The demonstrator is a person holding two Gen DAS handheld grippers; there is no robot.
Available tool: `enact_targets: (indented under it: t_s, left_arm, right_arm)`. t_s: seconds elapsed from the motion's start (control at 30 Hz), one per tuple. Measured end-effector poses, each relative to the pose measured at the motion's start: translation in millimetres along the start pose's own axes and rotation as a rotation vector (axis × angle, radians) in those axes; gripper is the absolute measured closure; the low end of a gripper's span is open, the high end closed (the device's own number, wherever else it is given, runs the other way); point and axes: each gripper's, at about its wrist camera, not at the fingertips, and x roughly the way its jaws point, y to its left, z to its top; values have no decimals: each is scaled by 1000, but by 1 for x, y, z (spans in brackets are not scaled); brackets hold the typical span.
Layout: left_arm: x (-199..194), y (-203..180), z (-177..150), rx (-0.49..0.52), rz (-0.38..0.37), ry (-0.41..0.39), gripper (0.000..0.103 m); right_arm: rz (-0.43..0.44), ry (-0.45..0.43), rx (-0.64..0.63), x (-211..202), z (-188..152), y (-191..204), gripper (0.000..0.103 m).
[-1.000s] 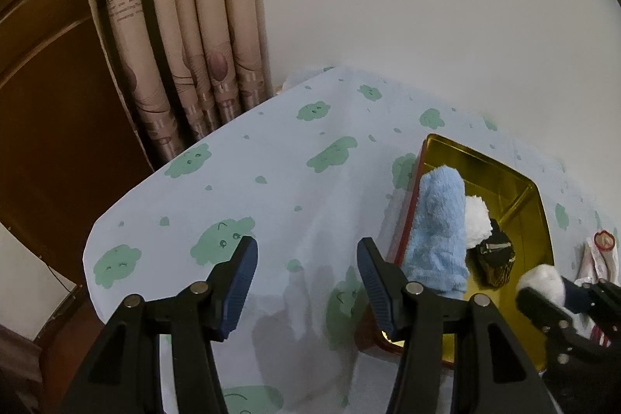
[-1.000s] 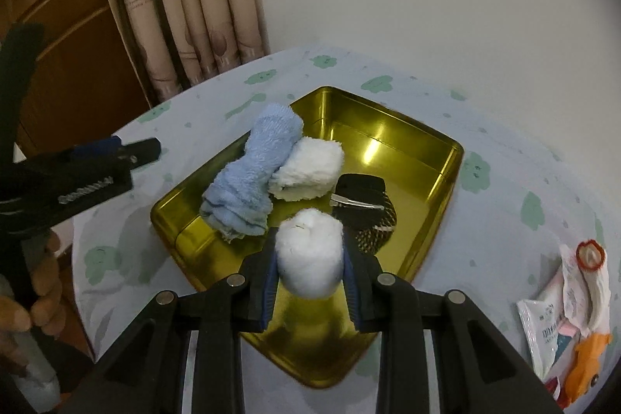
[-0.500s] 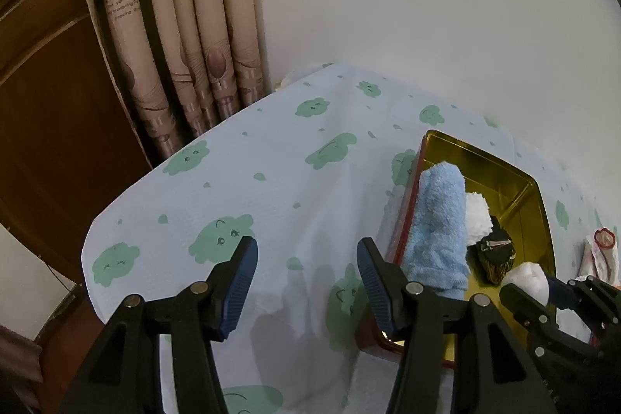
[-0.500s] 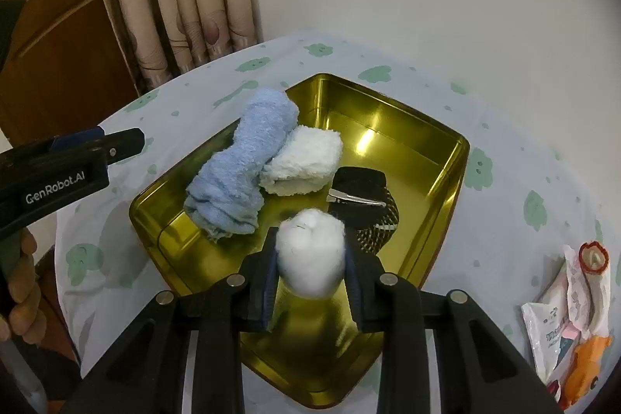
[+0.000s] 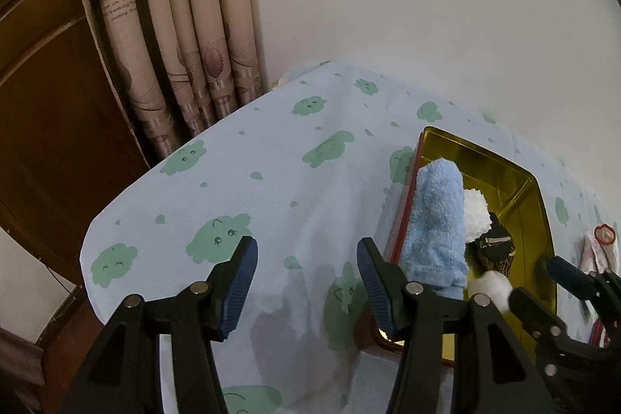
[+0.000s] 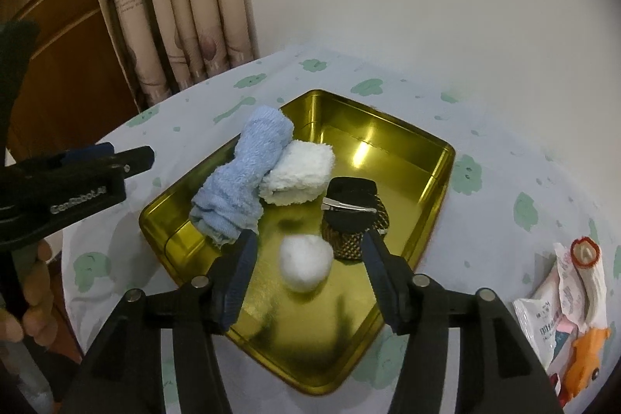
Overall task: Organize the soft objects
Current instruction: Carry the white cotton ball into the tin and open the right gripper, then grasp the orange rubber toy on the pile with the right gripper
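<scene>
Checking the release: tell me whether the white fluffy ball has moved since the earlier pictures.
Yes. The white fluffy ball has left the right gripper, now open, and lies on the gold tin floor, beside the dark hair clip.

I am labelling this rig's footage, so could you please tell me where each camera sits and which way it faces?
Left wrist: on the left gripper, looking forward over the cloud-print tablecloth; its open fingers show, the right gripper at the right edge.
Right wrist: on the right gripper, looking down into the gold metal tray; open fingers around the white fluffy ball; the left gripper at left.
Shared: tray, rolled blue towel, ball.
</scene>
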Motion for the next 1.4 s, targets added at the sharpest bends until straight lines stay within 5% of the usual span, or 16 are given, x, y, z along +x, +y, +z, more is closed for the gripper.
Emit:
enact_targets:
  t_s: [0.43,0.87,1.07,1.4]
  left_arm:
    - [0,-1,0,8,4,-2,48]
    - [-5,-6,-2,17,-4,-8,48]
    - [-9,-10,-2,30,5,-28,48]
    - [-18,-18,-1,64,7,-84,48]
  right_arm:
    - [-29,-50,114,-69,-52,-32,45]
    - [-273,-57,302,-128,-108,-140,39]
    - [-379,-20,367,-132,-128,-192,37]
    - [-425,44,392,-93,-140,-238,37]
